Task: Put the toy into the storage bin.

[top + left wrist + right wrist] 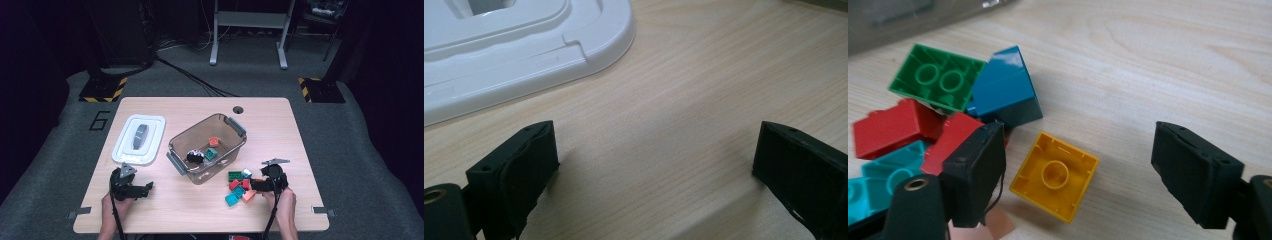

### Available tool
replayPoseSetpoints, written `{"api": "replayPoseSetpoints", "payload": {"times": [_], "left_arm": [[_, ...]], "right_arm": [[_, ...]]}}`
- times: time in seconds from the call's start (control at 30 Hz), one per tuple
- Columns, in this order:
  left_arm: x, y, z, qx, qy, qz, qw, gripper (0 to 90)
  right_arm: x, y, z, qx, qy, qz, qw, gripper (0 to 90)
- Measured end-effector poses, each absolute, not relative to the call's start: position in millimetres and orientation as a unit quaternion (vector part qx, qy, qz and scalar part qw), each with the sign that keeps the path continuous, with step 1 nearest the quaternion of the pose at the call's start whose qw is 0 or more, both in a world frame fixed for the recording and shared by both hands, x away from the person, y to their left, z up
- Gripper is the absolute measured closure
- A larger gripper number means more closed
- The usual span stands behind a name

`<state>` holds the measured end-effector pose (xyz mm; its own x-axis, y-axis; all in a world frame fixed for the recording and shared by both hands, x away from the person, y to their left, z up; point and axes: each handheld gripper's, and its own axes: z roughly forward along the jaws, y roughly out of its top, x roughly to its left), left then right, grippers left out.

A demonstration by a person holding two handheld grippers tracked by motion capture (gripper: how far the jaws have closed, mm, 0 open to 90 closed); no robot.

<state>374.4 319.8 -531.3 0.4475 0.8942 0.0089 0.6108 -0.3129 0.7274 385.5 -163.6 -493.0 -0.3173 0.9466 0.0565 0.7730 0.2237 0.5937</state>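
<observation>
The left gripper sits nearest the camera on the left side, released, jaws spread wide over bare table with nothing between them. The white lid lies flat just ahead of its left jaw, apart from it. This gripper is well apart from the bricks and is judged idle.

Ahead and to the right of the left gripper stands the clear bin, open at the top, already holding a few small pieces.

The right gripper is the nearer one to the work. It is released, jaws wide apart, and straddles the yellow brick, which lies upside down between the jaws, closer to the left jaw and not touching either. The brick is square, so it has no long axis; it lies turned at an angle to the jaw faces, and a closing grasp is judged likely to rotate it before it seats.

To the left of the left jaw the pile crowds in: a red brick, a green brick, a blue brick and a teal brick. The left jaw overlaps this cluster, so room is tight there. To the right of the yellow brick the table is open up to the right jaw, with free room for closing
</observation>
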Motion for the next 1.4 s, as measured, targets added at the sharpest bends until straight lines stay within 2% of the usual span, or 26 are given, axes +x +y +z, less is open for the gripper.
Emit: {"api": "replayPoseSetpoints", "payload": {"times": [0.4, 0.67, 1.4], "left_arm": [[374, 320, -531, 0.782, 0.482, 0.211, 0.336, 4.1], [375, 320, -531, 0.781, 0.482, 0.211, 0.336, 4.1], [374, 320, -531, 0.782, 0.480, 0.212, 0.335, 4.1]], "right_arm": [[380, -174, -498, 0.574, 0.764, 0.247, 0.161, 57.4], [381, -176, -493, 0.559, 0.769, 0.259, 0.172, 58.6], [397, -166, -446, 0.535, 0.762, 0.315, 0.184, 58.7]]}}
